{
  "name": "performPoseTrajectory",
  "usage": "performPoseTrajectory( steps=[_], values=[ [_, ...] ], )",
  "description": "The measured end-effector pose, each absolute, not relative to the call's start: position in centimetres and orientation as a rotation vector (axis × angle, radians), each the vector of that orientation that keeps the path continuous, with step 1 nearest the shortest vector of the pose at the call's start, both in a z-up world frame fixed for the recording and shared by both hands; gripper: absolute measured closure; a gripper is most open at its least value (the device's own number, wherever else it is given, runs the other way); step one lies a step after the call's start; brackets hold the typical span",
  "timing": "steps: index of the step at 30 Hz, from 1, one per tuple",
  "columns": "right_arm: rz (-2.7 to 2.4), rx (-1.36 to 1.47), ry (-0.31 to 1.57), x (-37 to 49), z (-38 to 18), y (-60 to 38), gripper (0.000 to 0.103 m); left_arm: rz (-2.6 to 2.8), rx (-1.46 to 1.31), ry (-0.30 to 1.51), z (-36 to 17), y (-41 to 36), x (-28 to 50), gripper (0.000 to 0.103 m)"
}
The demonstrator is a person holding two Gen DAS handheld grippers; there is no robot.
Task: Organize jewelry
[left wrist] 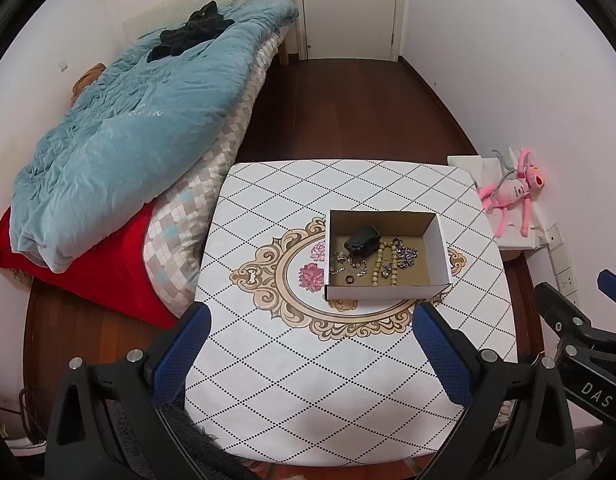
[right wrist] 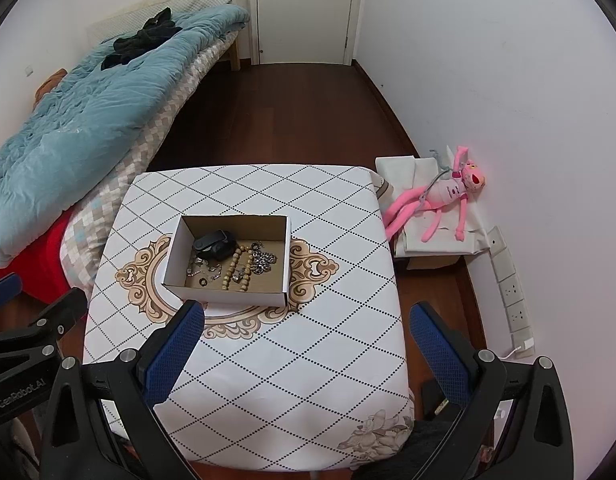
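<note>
— Bedroom, patterned table [left wrist: 348, 380]: where's the jewelry?
— Inside the box [left wrist: 388, 292] mid-table, its long side running left to right. A bead strand [left wrist: 378, 264] lies front to back beside a black case [left wrist: 362, 242].
— Grippers?
— Left gripper [left wrist: 312, 350] and right gripper [right wrist: 306, 348] both spread wide, holding nothing, hovering short of the box.

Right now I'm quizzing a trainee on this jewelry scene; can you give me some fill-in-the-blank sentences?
1. The jewelry lies inside a ____ box on the table.
2. The beaded bracelet has ____ beads.
3. Both tongs, left and right, are ____.
4. The plush toy is ____.

Missing: cardboard; beige; open; pink
</note>
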State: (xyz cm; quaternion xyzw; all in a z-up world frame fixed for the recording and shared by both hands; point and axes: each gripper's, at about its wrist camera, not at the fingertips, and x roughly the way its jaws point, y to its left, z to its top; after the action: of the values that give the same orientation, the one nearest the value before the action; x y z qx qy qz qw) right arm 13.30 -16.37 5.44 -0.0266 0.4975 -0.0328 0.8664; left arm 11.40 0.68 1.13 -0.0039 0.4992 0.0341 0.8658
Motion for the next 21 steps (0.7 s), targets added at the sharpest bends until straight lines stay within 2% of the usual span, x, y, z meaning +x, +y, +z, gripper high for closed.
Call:
performPoseTrajectory(
  steps=[21],
  values=[
    [-0.068, -0.058, 1.042, 13.32, 5.64, -16.29, 0.000, 0.075, -0.007, 1.037, 1.47, 0.79, 11.40, 0.000]
  ],
)
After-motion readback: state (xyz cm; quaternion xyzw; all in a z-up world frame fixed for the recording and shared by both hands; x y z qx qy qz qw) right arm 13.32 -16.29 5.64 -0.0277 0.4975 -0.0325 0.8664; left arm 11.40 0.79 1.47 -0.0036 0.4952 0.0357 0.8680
